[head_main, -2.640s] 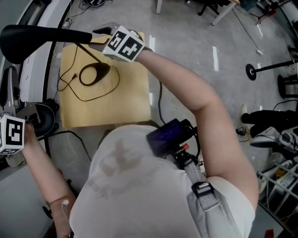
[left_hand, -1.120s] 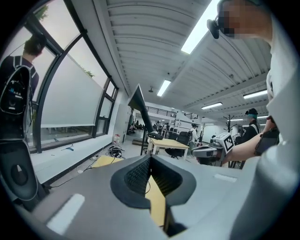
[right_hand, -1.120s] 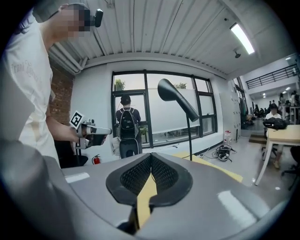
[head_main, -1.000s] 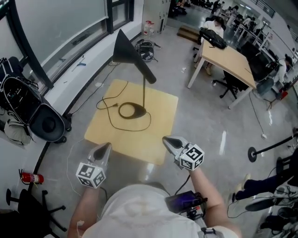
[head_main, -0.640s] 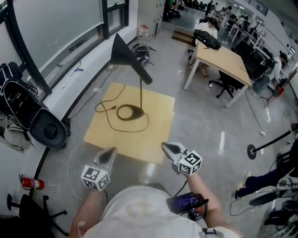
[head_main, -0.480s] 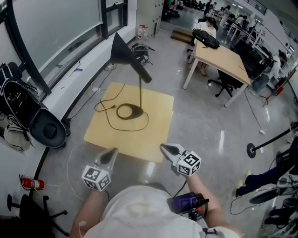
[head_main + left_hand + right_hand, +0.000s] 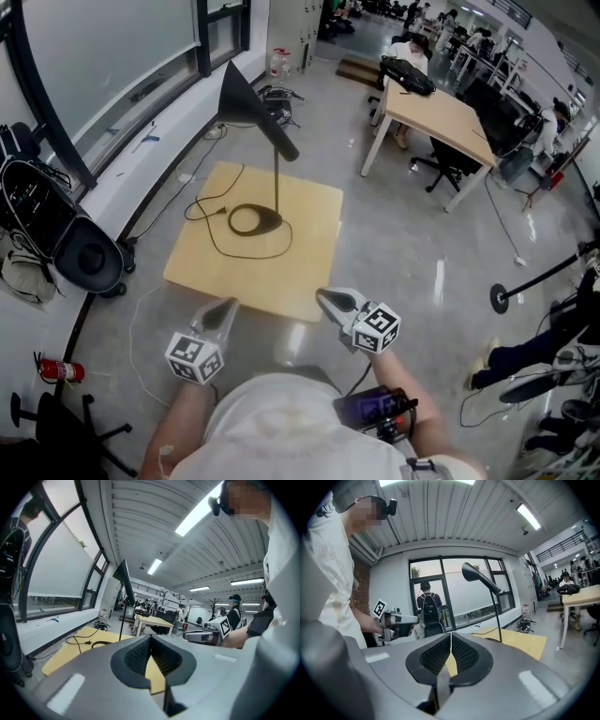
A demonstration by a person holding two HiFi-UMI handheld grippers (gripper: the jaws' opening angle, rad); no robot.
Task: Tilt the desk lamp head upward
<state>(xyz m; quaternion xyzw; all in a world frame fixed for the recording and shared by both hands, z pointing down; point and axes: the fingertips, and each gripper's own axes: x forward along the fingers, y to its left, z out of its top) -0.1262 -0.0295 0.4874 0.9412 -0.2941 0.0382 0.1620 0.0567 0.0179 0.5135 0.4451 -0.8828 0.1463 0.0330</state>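
Black cone-shaped desk lamp head (image 7: 246,98) already looks tilted up, task prob. done; left gripper (image 7: 225,307) & right gripper (image 7: 326,298) well clear, jaws pressed together, empty.

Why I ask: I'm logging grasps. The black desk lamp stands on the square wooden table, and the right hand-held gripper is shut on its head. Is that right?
No. The right hand-held gripper is shut on nothing: the head view shows it by the near edge of the table, well apart from the lamp head. The black desk lamp does stand on the square wooden table.
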